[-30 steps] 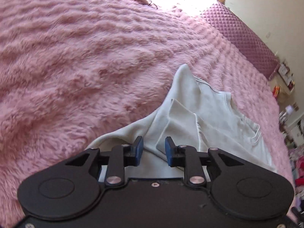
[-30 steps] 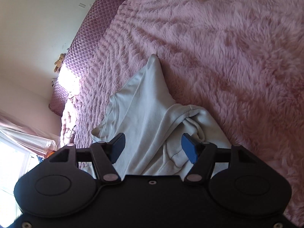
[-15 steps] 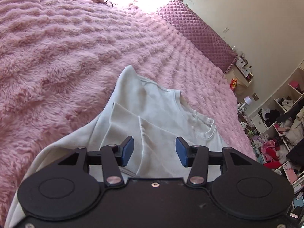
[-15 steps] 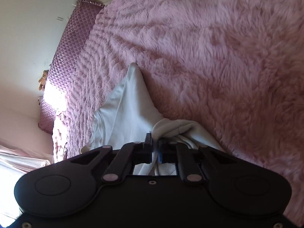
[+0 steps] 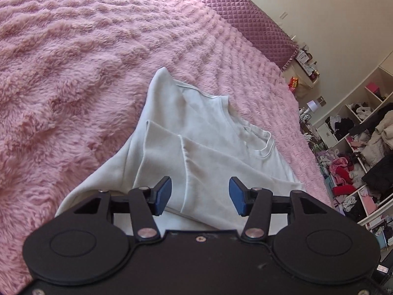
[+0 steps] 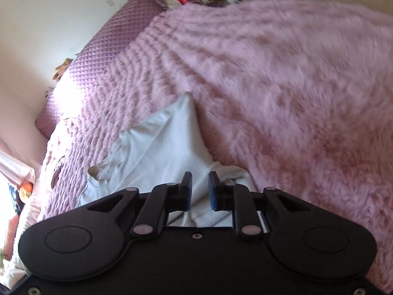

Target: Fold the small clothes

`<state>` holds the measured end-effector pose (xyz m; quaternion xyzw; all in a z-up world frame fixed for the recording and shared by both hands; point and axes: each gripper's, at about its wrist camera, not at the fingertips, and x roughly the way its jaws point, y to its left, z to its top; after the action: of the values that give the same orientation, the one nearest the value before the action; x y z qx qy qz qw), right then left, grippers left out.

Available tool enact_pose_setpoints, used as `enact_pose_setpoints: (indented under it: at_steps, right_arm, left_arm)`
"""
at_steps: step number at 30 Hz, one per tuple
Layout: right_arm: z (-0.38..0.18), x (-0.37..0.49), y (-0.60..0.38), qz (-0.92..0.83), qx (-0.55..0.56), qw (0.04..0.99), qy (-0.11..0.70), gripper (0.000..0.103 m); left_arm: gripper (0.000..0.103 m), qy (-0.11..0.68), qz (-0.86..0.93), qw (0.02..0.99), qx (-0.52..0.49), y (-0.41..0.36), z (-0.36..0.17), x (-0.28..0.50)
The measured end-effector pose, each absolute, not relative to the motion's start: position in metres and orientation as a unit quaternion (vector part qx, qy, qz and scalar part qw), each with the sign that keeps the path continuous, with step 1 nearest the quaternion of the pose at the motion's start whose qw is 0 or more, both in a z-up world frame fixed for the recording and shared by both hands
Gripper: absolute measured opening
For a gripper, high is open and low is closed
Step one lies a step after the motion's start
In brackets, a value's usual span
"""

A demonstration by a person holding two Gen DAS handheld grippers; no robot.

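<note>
Fluffy pink bedspread under a pale grey shirt, partly folded, well in from the quilted headboard. Left gripper spread wide above the folded sleeve, holding nothing. Right gripper nearly closed; grip on the fabric: cannot tell.

My pale grey-white top lies flat on the pink fleece in the centre of the left wrist frame, neckline toward the right, one panel folded over its lower half.
</note>
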<state>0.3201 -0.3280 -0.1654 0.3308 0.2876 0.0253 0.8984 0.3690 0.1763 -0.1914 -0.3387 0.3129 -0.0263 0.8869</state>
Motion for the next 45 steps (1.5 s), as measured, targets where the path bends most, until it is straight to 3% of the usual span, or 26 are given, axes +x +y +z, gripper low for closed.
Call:
enact_pose_setpoints:
  at_steps: [7, 12, 15, 19, 25, 30, 34, 45]
  right_arm:
    - [-0.178, 0.35, -0.306, 0.04, 0.284, 0.9, 0.328, 0.019]
    - [-0.186, 0.332, -0.321, 0.012, 0.25, 0.904, 0.348, 0.014]
    - [-0.162, 0.299, -0.339, 0.033, 0.278, 0.897, 0.342, 0.02]
    - [-0.133, 0.227, -0.361, 0.09, 0.297, 0.888, 0.339, 0.049]
    - [-0.139, 0.129, -0.392, 0.144, 0.261, 0.877, 0.376, 0.05]
    - [-0.178, 0.096, -0.403, 0.139, 0.292, 0.851, 0.414, 0.05]
    - [-0.201, 0.09, -0.398, 0.14, 0.311, 0.835, 0.432, 0.05]
    - [-0.221, 0.104, -0.391, 0.147, 0.337, 0.819, 0.441, 0.054]
  left_arm:
    - [0.054, 0.368, 0.045, 0.872, -0.32, 0.18, -0.218, 0.388]
    - [0.054, 0.371, 0.017, 0.869, -0.326, 0.197, -0.201, 0.36]
    - [0.055, 0.354, -0.002, 0.885, -0.301, 0.206, -0.174, 0.318]
    - [0.057, 0.361, -0.061, 0.878, -0.308, 0.217, -0.155, 0.248]
    - [0.059, 0.397, -0.076, 0.868, -0.288, 0.219, -0.17, 0.144]
    - [0.059, 0.407, -0.053, 0.84, -0.356, 0.239, -0.212, 0.096]
    - [0.059, 0.416, -0.04, 0.813, -0.405, 0.247, -0.241, 0.079]
    - [0.062, 0.451, -0.084, 0.776, -0.433, 0.239, -0.254, 0.097]
